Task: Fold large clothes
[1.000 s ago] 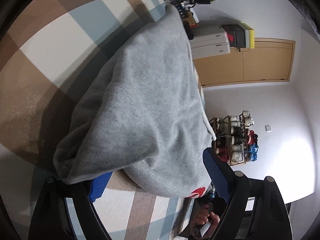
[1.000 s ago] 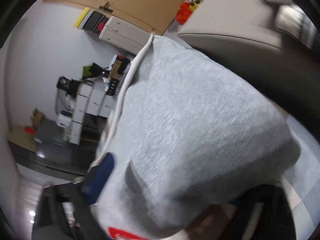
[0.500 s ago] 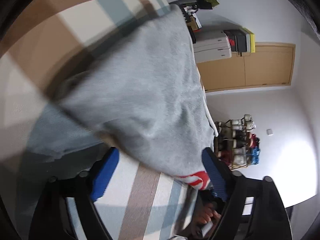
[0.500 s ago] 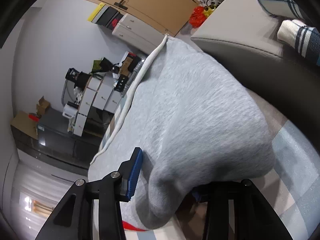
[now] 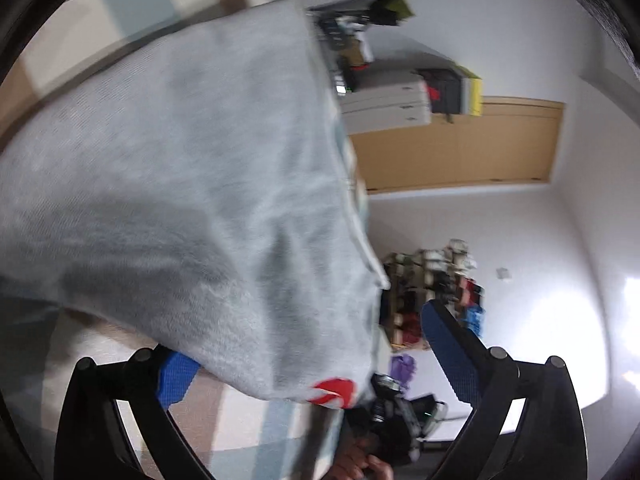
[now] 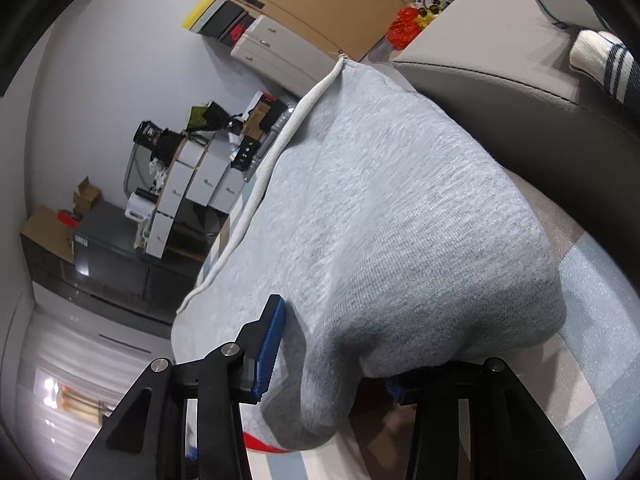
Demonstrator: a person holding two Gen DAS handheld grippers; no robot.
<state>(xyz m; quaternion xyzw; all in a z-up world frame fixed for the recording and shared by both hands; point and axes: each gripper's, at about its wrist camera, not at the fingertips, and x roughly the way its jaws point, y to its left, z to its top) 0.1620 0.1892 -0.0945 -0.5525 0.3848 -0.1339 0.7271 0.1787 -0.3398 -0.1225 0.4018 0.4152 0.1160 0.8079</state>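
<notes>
The left gripper (image 5: 308, 356) stands spread wide, having just been opening, with a fold of the grey sweatshirt (image 5: 192, 184) sagging loose between its blue pads. The right gripper (image 6: 336, 356), freshly narrowed, pinches a bunched fold of the same garment, which is draped over a checked blanket (image 6: 600, 280) beside a grey sofa (image 6: 500, 92).

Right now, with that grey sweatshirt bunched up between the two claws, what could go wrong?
The left claw has just been opening, and the grey sweatshirt lies between its pads ungripped, so that side may sag and undo the fold. The right claw pinches only a bunched lump, so a pull could crease the cloth or let it slip out. The white drawstring hangs along the edge and might end up trapped inside the fold.
</notes>
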